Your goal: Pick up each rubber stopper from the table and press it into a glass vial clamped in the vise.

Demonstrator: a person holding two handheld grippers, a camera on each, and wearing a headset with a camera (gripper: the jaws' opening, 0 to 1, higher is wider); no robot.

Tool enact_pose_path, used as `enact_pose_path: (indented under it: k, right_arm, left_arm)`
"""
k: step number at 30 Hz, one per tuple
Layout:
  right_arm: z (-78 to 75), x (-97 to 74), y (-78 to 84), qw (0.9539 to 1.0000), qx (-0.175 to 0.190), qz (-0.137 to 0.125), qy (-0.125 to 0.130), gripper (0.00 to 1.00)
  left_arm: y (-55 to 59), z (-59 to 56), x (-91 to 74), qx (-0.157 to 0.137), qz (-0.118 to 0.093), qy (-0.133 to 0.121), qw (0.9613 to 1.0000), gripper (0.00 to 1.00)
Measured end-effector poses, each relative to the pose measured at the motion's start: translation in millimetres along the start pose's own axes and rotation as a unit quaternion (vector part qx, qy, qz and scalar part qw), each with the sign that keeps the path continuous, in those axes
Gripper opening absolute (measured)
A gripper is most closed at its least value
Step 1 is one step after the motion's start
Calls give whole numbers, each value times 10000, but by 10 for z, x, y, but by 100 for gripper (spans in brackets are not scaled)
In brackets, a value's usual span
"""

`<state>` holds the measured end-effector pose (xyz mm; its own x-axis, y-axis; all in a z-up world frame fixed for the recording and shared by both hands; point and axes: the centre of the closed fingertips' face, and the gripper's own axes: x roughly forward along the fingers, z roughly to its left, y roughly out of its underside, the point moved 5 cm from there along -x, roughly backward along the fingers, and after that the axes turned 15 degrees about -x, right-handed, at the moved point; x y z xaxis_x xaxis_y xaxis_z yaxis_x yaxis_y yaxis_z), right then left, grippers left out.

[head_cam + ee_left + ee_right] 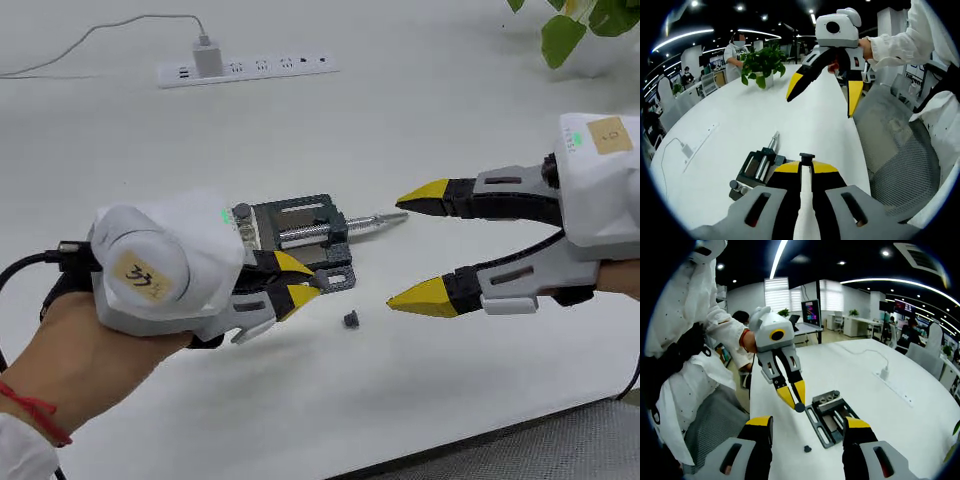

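Slippage is the main risk at the left: the white, yellow-tipped left claw (312,281) is nearly closed on a small dark rubber stopper (799,407), pinched only at the tips, just beside the dark metal vise (300,228) on the white table (450,100). If pressed off-centre, it could be popped loose. A second dark stopper (351,320) lies near the vise. The right claw (415,248) is held wide open and empty.
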<state>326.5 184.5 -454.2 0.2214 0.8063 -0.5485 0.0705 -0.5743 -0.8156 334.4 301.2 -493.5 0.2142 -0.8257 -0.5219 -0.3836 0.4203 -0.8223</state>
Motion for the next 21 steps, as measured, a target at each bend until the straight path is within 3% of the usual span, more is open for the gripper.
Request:
enact_pose_path:
  k: [7, 14, 21]
  right_arm:
    - [20, 68, -249, 9995, -193, -122, -211, 39]
    - [74, 123, -316, 9983, -283, -115, -494, 24]
    - [138, 187, -373, 9973, -327, -113, -647, 17]
  left_arm:
    - [-192, -137, -163, 83, -292, -8, 9995, 3]
    - [-271, -221, -272, 116, -474, -19, 9988, 3]
    - [-294, -262, -306, 86, -600, 16, 9982, 3]
